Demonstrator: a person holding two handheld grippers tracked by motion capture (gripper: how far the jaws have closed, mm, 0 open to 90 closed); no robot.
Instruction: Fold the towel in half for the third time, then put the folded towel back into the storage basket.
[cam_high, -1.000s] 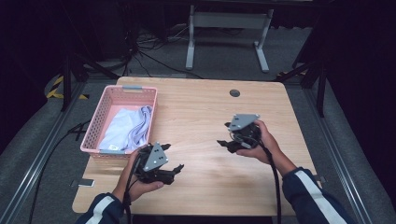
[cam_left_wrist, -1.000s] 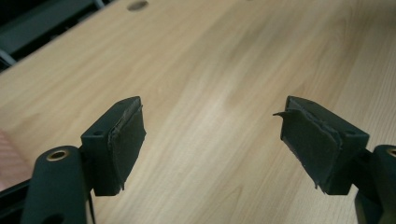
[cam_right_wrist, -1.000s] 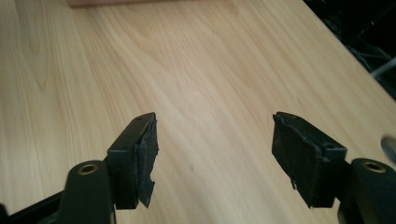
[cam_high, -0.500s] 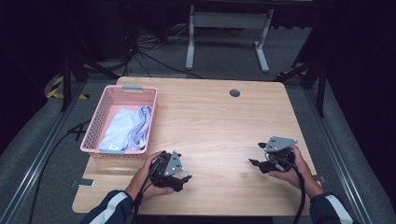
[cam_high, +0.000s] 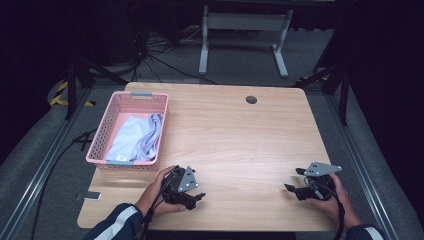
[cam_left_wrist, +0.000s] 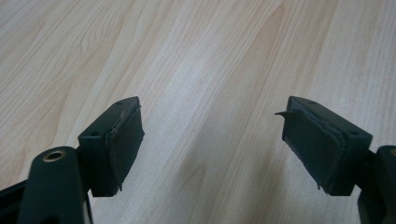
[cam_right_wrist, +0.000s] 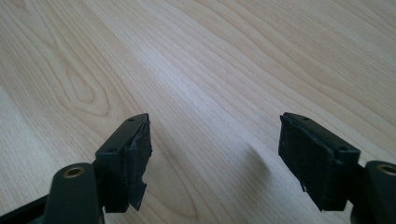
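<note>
My left gripper (cam_high: 199, 195) rests low over the wooden table (cam_high: 240, 135) near its front edge, just below the pink basket (cam_high: 101, 145). Its jaws stand open over bare wood in the left gripper view, with my left gripper (cam_left_wrist: 210, 128) holding nothing. My right gripper (cam_high: 291, 180) sits near the table's front right corner, pointing left. In the right gripper view the jaws of my right gripper (cam_right_wrist: 215, 137) stand wide apart and have just been opening, with only wood grain between them.
The pink basket holds a crumpled light blue cloth (cam_high: 134, 139) at the table's left side. A round cable hole (cam_high: 251, 99) sits near the far edge. Metal stand legs (cam_high: 242, 22) and cables lie on the floor beyond.
My right hand has swung from the table's middle right toward the front right corner and sunk lower. My left hand has slid slightly toward the front edge.
</note>
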